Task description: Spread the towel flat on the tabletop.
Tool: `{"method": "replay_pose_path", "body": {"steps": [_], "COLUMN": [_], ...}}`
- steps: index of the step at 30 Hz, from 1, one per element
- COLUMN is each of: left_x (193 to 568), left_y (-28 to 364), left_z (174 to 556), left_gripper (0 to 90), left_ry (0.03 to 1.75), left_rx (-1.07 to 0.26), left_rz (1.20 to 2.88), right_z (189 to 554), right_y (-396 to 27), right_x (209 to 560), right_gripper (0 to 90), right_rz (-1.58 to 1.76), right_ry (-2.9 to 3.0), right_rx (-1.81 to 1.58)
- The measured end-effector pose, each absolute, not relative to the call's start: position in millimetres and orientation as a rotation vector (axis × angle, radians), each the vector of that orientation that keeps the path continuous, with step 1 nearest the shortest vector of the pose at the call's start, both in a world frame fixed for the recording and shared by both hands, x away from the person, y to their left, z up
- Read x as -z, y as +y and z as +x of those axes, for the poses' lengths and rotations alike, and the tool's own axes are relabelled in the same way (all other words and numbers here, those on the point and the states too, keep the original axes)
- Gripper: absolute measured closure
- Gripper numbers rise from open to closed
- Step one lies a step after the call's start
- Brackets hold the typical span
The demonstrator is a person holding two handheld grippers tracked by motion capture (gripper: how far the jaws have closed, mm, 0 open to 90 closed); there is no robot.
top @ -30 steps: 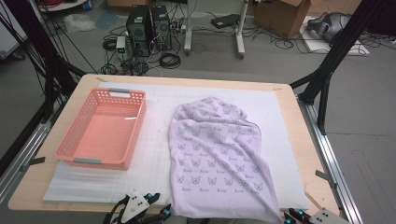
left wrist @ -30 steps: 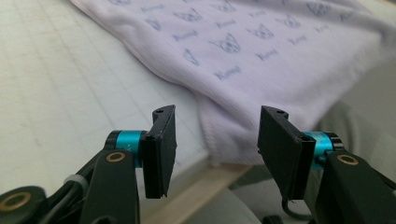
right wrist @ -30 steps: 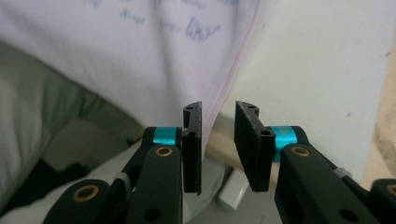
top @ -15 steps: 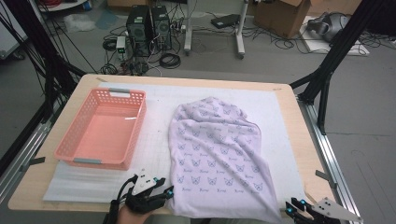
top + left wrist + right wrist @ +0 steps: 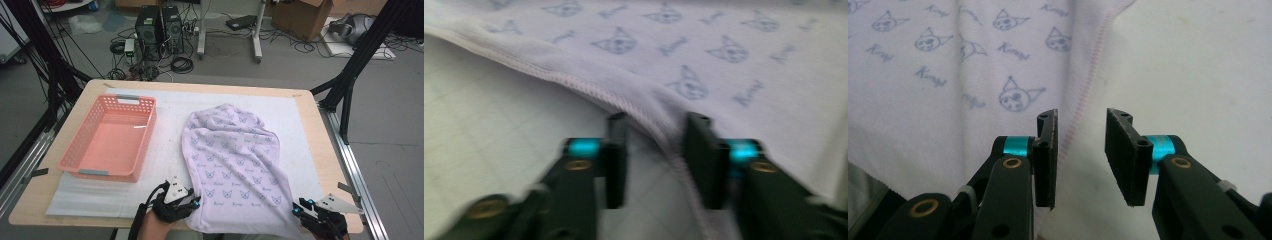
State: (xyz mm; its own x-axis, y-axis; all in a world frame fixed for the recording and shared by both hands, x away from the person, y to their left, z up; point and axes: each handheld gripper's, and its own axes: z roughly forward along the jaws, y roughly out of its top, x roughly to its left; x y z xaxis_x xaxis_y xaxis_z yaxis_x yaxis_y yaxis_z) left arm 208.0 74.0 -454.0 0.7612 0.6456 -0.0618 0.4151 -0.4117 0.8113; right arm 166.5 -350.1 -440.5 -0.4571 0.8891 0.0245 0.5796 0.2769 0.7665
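Observation:
A pale lilac cloth (image 5: pixel 235 155) printed with small cat faces lies spread on the white mat (image 5: pixel 165 145), its near end hanging toward the table's front edge. My left gripper (image 5: pixel 192 202) is at the cloth's near left edge. In the left gripper view the cloth's stitched hem (image 5: pixel 644 112) runs between the jaws of this gripper (image 5: pixel 656 145), which have just been closing; a gap still shows beside the hem. My right gripper (image 5: pixel 298 209) is at the near right edge. Its jaws (image 5: pixel 1080 150) have just been opening and straddle the hem of the cloth (image 5: pixel 948 75) without pressing it.
A salmon-pink plastic basket (image 5: pixel 107 172) stands on the left of the mat with nothing in it. The wooden table (image 5: pixel 325 150) ends just right of the cloth. Black frame legs, computers and cables are on the floor beyond the table.
Both grippers have come up from the bottom edge toward the cloth's near corners. The left one now reaches the cloth's left hem. The cloth and the basket have not moved.

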Motion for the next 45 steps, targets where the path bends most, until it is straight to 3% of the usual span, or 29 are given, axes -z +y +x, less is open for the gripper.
{"method": "replay_pose_path", "body": {"steps": [3,9,16,18,19,21,23,26,32,34,36,38,45], "left_x": [452,450,446,447,448,447,445,443,440,439,440,440,443], "left_y": [79,122,144,152,154,155,155,152,136,130,124,119,96], "left_z": [204,191,168,165,164,164,168,178,208,223,237,249,295], "left_gripper": [86.9,87.6,87.7,87.6,87.5,87.0,72.1,57.5,48.6,46.1,42.2,42.4,41.6], "left_ry": [0.838,0.989,0.998,0.986,0.982,0.966,0.979,0.993,0.974,0.983,1.000,0.997,1.073], "left_rx": [-0.294,-0.254,-0.260,-0.220,-0.208,-0.213,-0.224,-0.258,-0.297,-0.304,-0.303,-0.304,-0.300], "left_rz": [2.053,1.997,2.021,2.000,1.991,1.978,1.939,1.903,1.900,1.894,1.891,1.886,1.893], "right_z": [171,180,217,220,219,215,208,191,156,151,152,161,213], "right_y": [-344,-343,-335,-331,-330,-329,-330,-337,-355,-354,-353,-352,-348], "right_x": [442,442,450,449,448,446,443,440,438,437,435,432,431], "right_gripper": [65.0,62.3,58.3,64.6,81.5,86.7,87.1,87.3,87.2,84.8,68.4,62.6,57.4], "right_rz": [1.308,1.317,1.420,1.412,1.395,1.376,1.343,1.323,1.326,1.289,1.293,1.312,1.413], "right_ry": [2.164,2.140,2.122,2.129,2.148,2.200,2.241,2.273,2.378,2.401,2.371,2.302,2.141], "right_rx": [-1.015,-1.025,-1.046,-1.030,-1.028,-1.046,-1.010,-0.968,-0.999,-1.022,-1.051,-1.097,-1.134]}}
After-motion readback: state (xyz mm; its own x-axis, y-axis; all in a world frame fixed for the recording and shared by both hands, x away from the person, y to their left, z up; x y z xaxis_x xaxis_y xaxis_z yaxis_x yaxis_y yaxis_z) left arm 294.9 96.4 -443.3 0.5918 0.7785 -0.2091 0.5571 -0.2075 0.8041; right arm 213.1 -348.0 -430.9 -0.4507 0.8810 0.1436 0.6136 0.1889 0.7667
